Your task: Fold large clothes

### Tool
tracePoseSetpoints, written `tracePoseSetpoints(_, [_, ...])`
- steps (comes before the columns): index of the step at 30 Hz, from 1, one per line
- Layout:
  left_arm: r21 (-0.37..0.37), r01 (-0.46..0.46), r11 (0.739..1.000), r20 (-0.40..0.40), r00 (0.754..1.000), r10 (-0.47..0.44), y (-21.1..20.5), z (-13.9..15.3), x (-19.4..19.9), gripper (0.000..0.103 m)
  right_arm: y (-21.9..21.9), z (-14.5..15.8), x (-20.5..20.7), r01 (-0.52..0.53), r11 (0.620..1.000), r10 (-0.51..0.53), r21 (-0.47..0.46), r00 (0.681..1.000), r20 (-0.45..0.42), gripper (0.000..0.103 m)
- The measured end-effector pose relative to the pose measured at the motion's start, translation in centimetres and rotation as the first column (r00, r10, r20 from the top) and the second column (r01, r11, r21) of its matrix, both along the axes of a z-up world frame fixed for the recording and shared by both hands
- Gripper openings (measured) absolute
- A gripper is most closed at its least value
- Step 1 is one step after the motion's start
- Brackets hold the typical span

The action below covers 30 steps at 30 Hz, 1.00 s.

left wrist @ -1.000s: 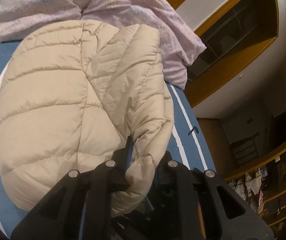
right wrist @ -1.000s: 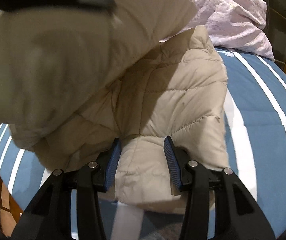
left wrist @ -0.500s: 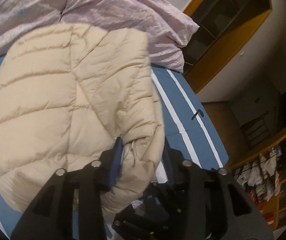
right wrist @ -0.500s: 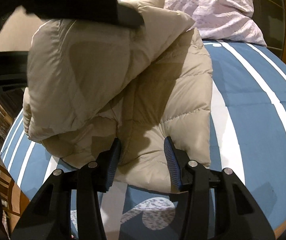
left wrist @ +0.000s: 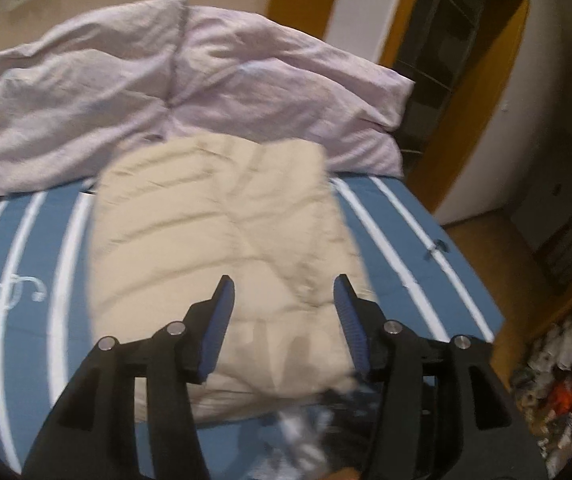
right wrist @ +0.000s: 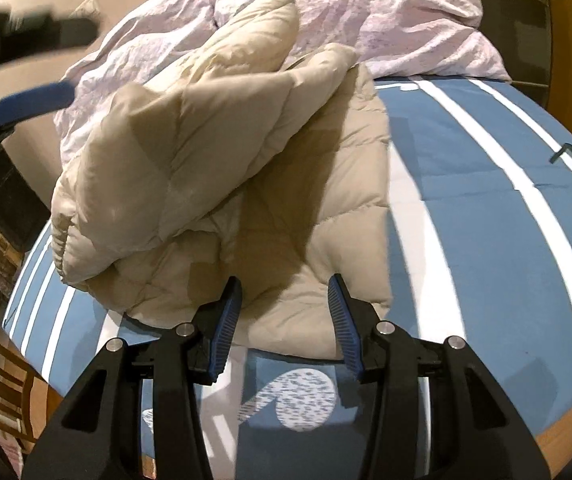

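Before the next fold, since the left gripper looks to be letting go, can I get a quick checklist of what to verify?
1. Left gripper free of the jacket: ok, jaws opening, nothing pinched.
2. Right gripper empty: ok, open over the hem.
3. Sleeve side folded across: ok, though puffed up.
4. Fold lies flat: not ok.
5. Jacket entirely on the bed: ok.
6. Clear of the duvet: not ok; collar end touches it.

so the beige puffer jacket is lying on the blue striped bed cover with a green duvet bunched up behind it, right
Not quite: the duvet bunched behind the beige puffer jacket is pale lilac, not green, as the left wrist view shows. The rest holds: the jacket lies on the blue striped bed cover.
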<state>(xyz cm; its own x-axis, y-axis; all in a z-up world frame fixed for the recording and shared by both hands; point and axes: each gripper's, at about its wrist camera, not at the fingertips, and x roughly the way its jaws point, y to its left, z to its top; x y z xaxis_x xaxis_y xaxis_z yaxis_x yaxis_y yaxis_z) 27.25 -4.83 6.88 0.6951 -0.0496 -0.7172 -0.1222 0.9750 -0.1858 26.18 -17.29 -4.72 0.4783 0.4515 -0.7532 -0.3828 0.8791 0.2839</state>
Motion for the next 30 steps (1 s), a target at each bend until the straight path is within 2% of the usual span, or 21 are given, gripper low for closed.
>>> tracePoseSetpoints(9, [0.056,-0.195,0.979,-0.049,0.979,0.198,7.6,-1.9,1.1,0.053,-1.7,-0.4,1.2,0.051,0.999,-0.051,0.0,0.999,-0.011,0.047])
tracePoseSetpoints(14, [0.069,-0.238,0.969,-0.086,0.966,0.244,9.5,-4.1,2.2,0.053,-2.5,-0.4,1.9,0.085,0.996,-0.086,-0.012,0.996,-0.016,0.047])
tracePoseSetpoints(17, [0.037,-0.23,0.972,-0.117,0.965,0.233,9.8,-5.9,2.6,0.053,-3.5,-0.7,2.5,0.119,0.993,-0.12,-0.012,0.992,-0.033,0.047])
tracePoseSetpoints(22, [0.029,-0.171,0.985,-0.131,0.976,0.174,8.4,-8.0,3.0,0.053,-4.8,0.0,3.2,0.167,0.986,-0.167,0.002,0.986,-0.027,0.047])
tracePoseSetpoints(30, [0.012,-0.119,0.993,-0.143,0.983,0.119,6.8,-9.8,3.8,0.054,-5.2,5.0,4.6,0.196,0.979,-0.2,0.05,0.977,0.078,0.047])
